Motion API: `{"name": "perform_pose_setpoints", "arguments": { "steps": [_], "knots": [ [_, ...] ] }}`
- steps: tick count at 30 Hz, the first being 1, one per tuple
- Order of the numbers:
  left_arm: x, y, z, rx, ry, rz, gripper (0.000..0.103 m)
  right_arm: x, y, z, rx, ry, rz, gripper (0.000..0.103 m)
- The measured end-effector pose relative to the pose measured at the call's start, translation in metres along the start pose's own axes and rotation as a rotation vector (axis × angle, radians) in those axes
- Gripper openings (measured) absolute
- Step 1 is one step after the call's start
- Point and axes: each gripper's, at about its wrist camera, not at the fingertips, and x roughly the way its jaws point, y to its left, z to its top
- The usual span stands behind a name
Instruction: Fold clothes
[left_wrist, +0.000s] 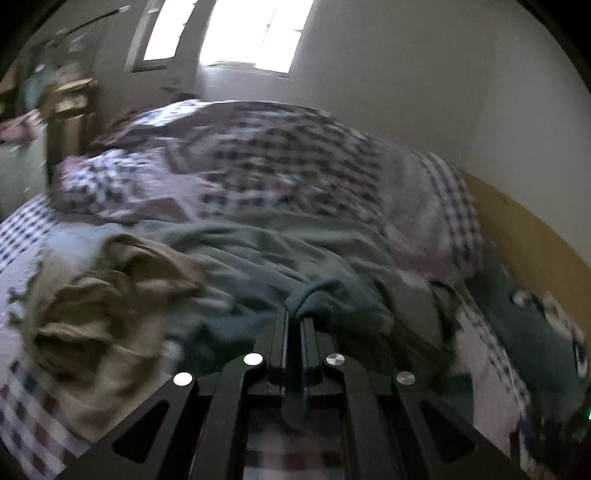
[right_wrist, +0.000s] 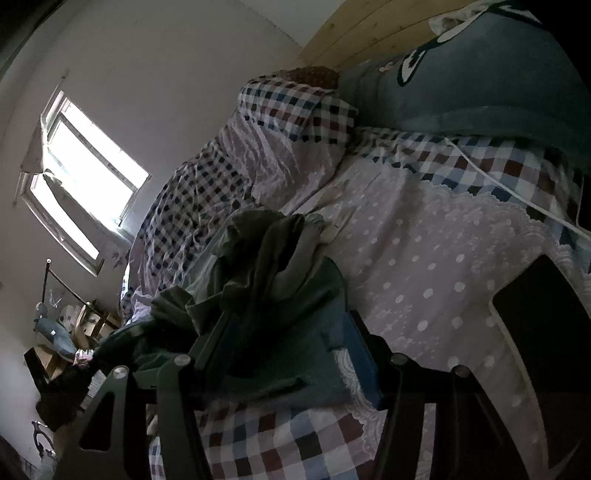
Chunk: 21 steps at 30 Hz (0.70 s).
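A dark teal garment (left_wrist: 258, 266) lies spread across the bed. My left gripper (left_wrist: 294, 317) is shut on a bunched fold of it; the cloth bulges just beyond the fingertips. A crumpled tan garment (left_wrist: 110, 295) sits to the left of it. The left wrist view is blurred. In the right wrist view my right gripper (right_wrist: 290, 321) stands open low over a flat part of the teal garment (right_wrist: 288, 354), one finger on each side of it. I cannot see the pads pressing it. An olive garment (right_wrist: 266, 251) is heaped just beyond the fingertips.
A checked duvet (left_wrist: 277, 158) is piled at the far side against the wall. A blue pillow (right_wrist: 461, 74) lies by the wooden headboard (right_wrist: 369, 29). A dark flat slab (right_wrist: 546, 332) and a white cable (right_wrist: 498, 184) rest on the dotted sheet at the right. Cluttered shelves (right_wrist: 85, 325) stand below the window.
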Motion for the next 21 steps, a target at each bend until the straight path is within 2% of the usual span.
{"name": "perform_pose_setpoints", "arguments": {
  "steps": [4, 7, 10, 11, 12, 13, 16, 19, 21],
  "knots": [
    [0.028, 0.067, 0.017, -0.144, 0.068, 0.11, 0.004, 0.006, 0.002, -0.002, -0.004, 0.021, 0.004, 0.062],
    [0.046, 0.101, 0.008, -0.204, 0.119, 0.163, 0.005, 0.009, 0.004, -0.003, -0.011, 0.036, 0.009, 0.062],
    [0.043, 0.121, -0.01, -0.223, 0.129, 0.223, 0.006, 0.012, 0.007, -0.004, -0.015, 0.042, 0.013, 0.062],
    [0.041, 0.128, -0.019, -0.234, 0.134, 0.233, 0.011, 0.012, 0.007, -0.005, -0.017, 0.044, 0.014, 0.062],
    [0.039, 0.131, -0.025, -0.238, 0.139, 0.238, 0.021, 0.014, 0.008, -0.005, -0.015, 0.048, 0.016, 0.062],
    [0.036, 0.133, -0.031, -0.242, 0.14, 0.229, 0.033, 0.015, 0.009, -0.006, -0.016, 0.051, 0.016, 0.062],
    [0.02, 0.128, -0.05, -0.244, 0.134, 0.17, 0.048, 0.02, 0.012, -0.008, -0.018, 0.059, 0.016, 0.062],
    [0.001, 0.109, -0.07, -0.214, 0.132, 0.073, 0.05, 0.022, 0.012, -0.009, -0.019, 0.057, 0.008, 0.062],
    [-0.012, 0.079, -0.082, -0.14, 0.125, -0.006, 0.052, 0.023, 0.01, -0.008, -0.011, 0.054, 0.001, 0.062]
  ]
}}
